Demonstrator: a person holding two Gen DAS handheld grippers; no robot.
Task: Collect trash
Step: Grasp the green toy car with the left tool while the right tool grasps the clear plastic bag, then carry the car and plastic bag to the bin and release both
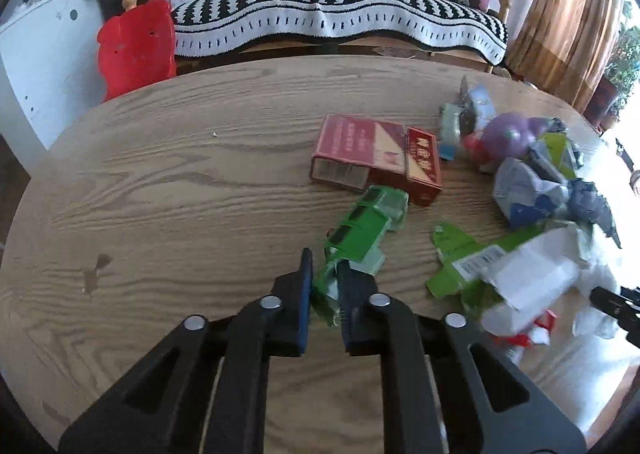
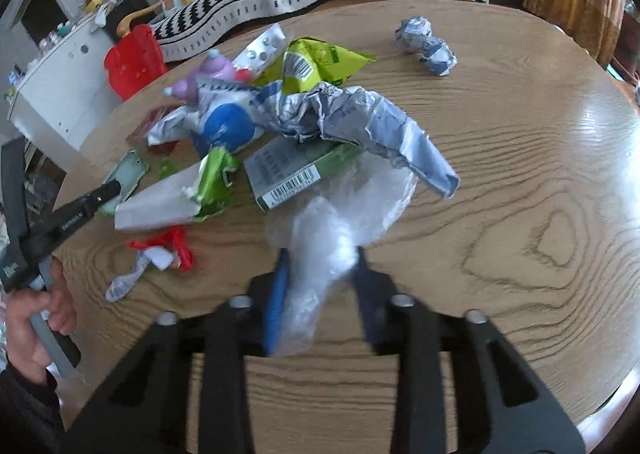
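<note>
My left gripper (image 1: pixel 325 266) is shut on the near end of a flattened green carton (image 1: pixel 360 230), which stretches away over the round wooden table (image 1: pixel 180 182). My right gripper (image 2: pixel 320 254) is shut on a crumpled clear plastic bag (image 2: pixel 332 230). The bag reaches toward a pile of trash: a green barcode box (image 2: pixel 296 170), a crumpled blue-white wrapper (image 2: pixel 360 118), a yellow-green packet (image 2: pixel 320 62), a purple bottle (image 2: pixel 212 74) and a torn white-green carton (image 2: pixel 172 198). The left gripper shows at the left of the right wrist view (image 2: pixel 112 190).
Two red boxes (image 1: pixel 372 158) lie beyond the green carton. A crumpled blue-white ball (image 2: pixel 428 44) sits apart at the far side. A red-white scrap (image 2: pixel 160 254) lies near the front. A red chair (image 1: pixel 136 46) and a striped sofa (image 1: pixel 340 2) stand beyond the table.
</note>
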